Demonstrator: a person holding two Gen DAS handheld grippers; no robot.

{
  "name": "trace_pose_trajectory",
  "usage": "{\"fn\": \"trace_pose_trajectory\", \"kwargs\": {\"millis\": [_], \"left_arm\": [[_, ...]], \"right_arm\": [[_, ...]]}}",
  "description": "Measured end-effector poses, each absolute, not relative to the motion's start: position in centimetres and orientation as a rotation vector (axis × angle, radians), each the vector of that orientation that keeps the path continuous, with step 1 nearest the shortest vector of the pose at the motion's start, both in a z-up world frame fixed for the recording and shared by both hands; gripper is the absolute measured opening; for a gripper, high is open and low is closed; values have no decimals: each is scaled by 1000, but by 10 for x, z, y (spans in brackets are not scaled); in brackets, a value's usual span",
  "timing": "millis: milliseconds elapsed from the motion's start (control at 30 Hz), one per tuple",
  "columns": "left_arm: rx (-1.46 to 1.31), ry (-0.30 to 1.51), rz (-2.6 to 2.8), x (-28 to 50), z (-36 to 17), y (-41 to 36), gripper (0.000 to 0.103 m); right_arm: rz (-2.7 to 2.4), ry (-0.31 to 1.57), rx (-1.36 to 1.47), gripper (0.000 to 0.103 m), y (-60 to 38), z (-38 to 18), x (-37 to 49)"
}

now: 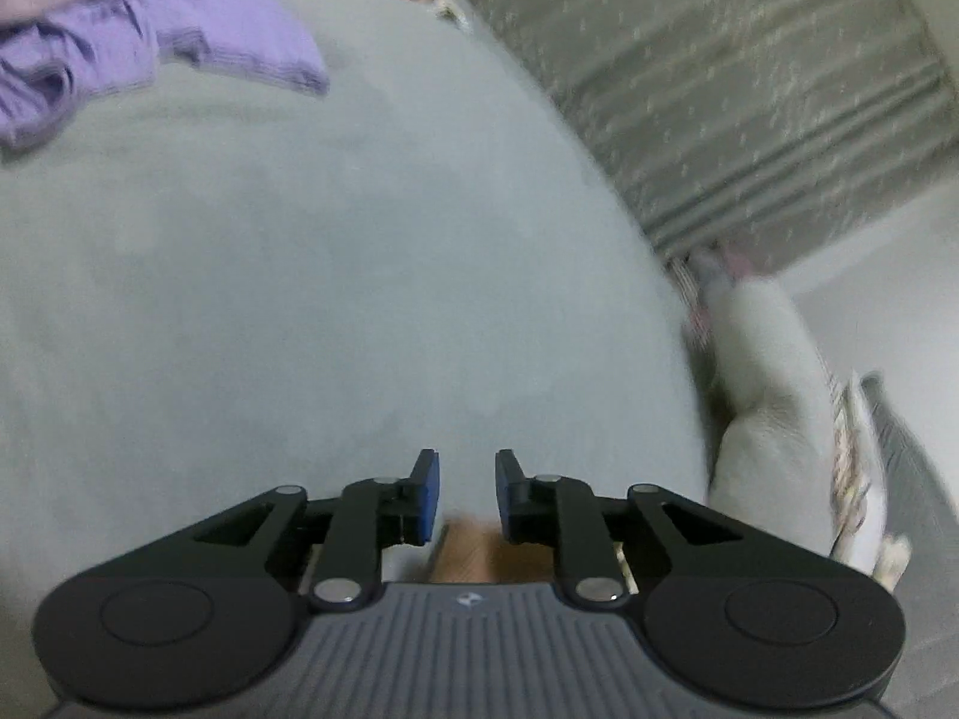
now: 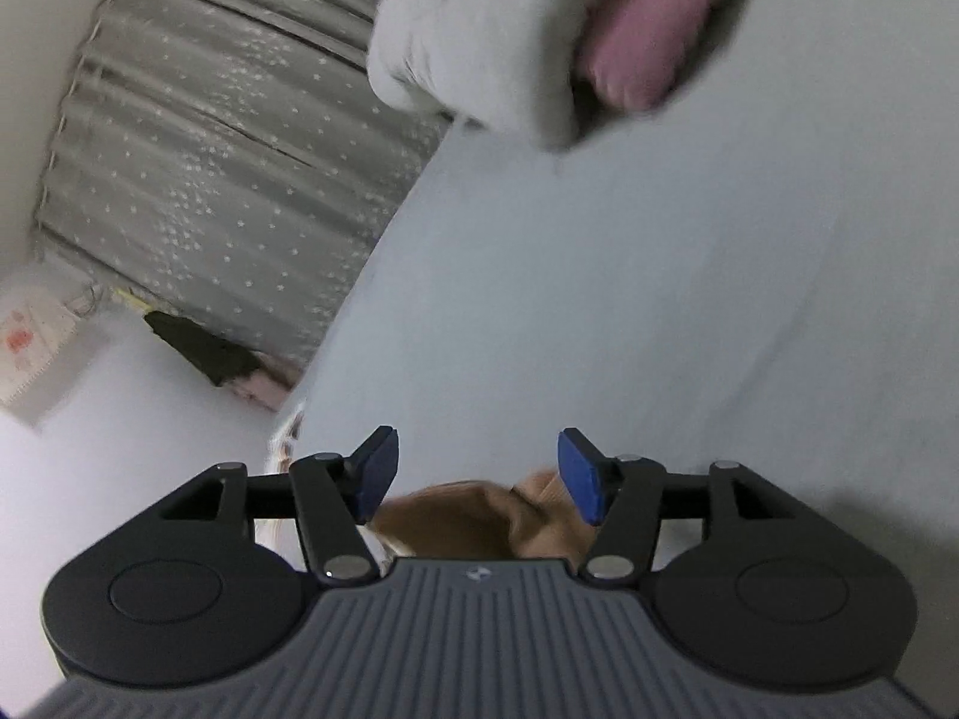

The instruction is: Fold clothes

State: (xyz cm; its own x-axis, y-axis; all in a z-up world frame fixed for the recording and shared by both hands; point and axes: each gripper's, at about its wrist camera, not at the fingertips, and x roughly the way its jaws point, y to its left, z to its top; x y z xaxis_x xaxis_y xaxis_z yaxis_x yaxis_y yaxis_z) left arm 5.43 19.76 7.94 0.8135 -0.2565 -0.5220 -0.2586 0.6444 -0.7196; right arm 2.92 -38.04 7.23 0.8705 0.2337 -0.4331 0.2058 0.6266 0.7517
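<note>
A tan garment (image 2: pixel 467 518) lies on the pale blue-grey bed sheet (image 2: pixel 689 299), low between the fingers of my right gripper (image 2: pixel 478 473). The jaws stand wide apart and the pads do not press on the cloth. In the left wrist view, my left gripper (image 1: pixel 467 491) has a narrow gap between its blue pads. A strip of the tan garment (image 1: pixel 485 551) shows beneath that gap, close to the gripper body, and nothing is pinched. Crumpled purple clothes (image 1: pixel 120 54) lie far off at the upper left of the sheet (image 1: pixel 329 269).
A white bundle of cloth (image 1: pixel 767 395) lies at the bed's right edge. In the right wrist view the same white bundle (image 2: pixel 479 42) sits beside something pink (image 2: pixel 647 30). A grey star-patterned fabric (image 2: pixel 210 168) hangs beyond the edge. A dark object (image 2: pixel 204 347) lies on the floor.
</note>
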Motion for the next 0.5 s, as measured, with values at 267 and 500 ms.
{"fn": "trace_pose_trajectory", "kwargs": {"millis": [267,500], "left_arm": [[62,604,-323,31,95,122,54],[192,664,-408,57,72,79,67]], "right_arm": [[189,410,-48,81,-318,89,26],[256,478,-81,81,-307,67,41]]}}
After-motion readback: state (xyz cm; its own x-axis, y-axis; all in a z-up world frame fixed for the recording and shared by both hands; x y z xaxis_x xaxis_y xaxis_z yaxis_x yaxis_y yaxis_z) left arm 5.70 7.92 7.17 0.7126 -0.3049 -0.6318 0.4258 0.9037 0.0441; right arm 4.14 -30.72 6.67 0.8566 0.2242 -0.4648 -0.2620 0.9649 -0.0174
